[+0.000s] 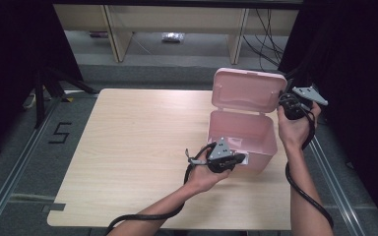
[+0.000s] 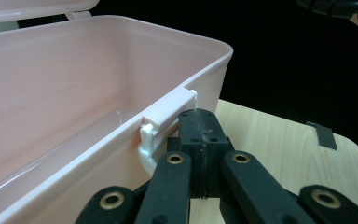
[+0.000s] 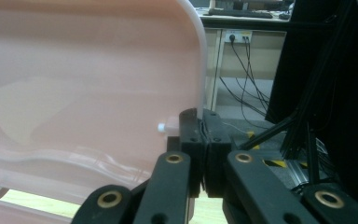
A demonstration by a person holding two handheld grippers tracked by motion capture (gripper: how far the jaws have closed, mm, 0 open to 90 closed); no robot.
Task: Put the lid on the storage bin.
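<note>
At the right end of the counter (image 1: 128, 147) stands the pink box (image 1: 241, 140), lid (image 1: 248, 91) raised upright at the far side, opening facing up, long axis across the counter. The left gripper (image 1: 229, 160) rests with jaws pressed together by the white front latch (image 2: 168, 116). The right gripper (image 1: 289, 104) has jaws clamped on the lid's edge. A hard pull could tip the light box, or the thin edge could slip free
</note>
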